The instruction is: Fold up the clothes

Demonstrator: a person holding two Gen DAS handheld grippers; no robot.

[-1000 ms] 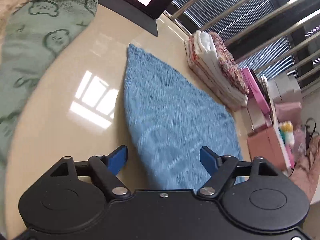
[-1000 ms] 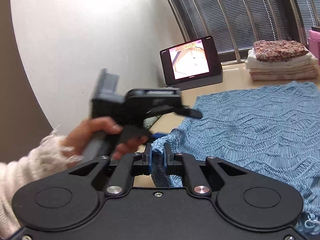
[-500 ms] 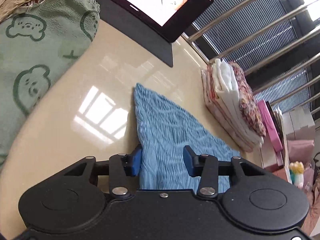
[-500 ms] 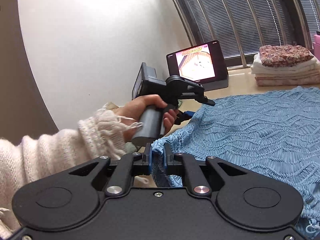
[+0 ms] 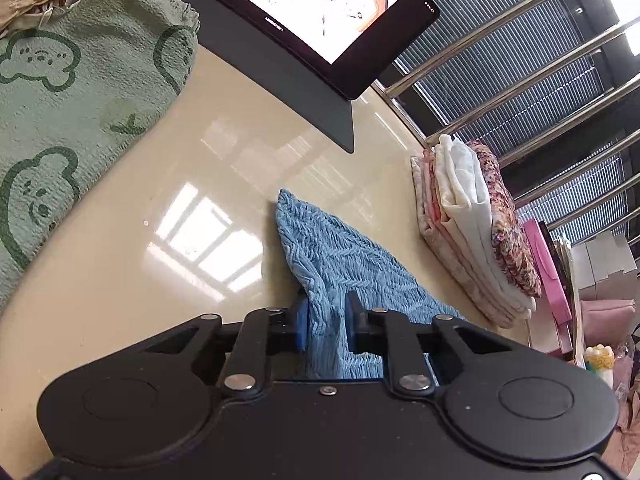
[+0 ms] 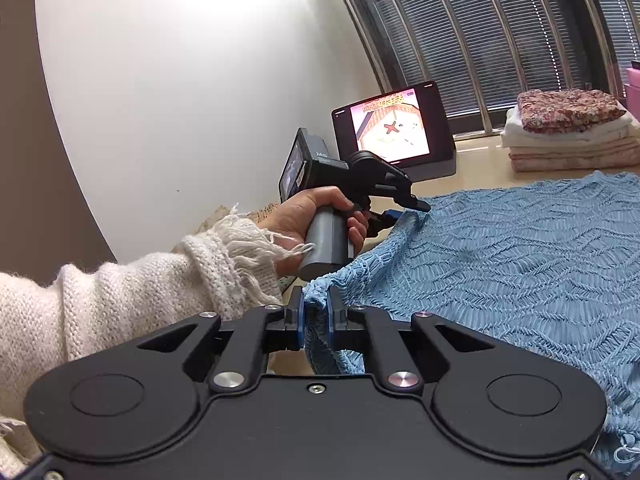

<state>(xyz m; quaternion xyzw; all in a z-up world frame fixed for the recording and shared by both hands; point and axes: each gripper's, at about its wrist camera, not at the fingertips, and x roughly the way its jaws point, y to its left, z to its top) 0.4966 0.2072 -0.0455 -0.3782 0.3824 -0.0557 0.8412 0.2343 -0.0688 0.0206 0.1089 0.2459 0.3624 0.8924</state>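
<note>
- Right now, a bunched edge of the blue knitted garment (image 6: 520,264) is being pinched between the nearly closed blue pads of the right gripper (image 6: 316,322), with only the thickness of the fabric between them.
- Along the same near edge, another fold of the garment (image 5: 344,272) is being clamped by the left gripper (image 5: 325,326); its pads are being kept a little wider apart, but cloth is filling the gap.
- Outward from both sets of pads, the garment is being spread flat over the glossy beige table (image 5: 180,208), its long axis running away from the fingers toward the window side.
- Both grippers are being kept on one edge, the left hand (image 6: 320,220) lying further along it, so the fold is judged to turn on carrying that edge forward over the flat cloth.
- Beyond the far edge, a stack of folded clothes (image 6: 568,136) and a tablet (image 6: 394,126) are being left clear; a green bear-print towel (image 5: 80,100) is lying off to the left.
</note>
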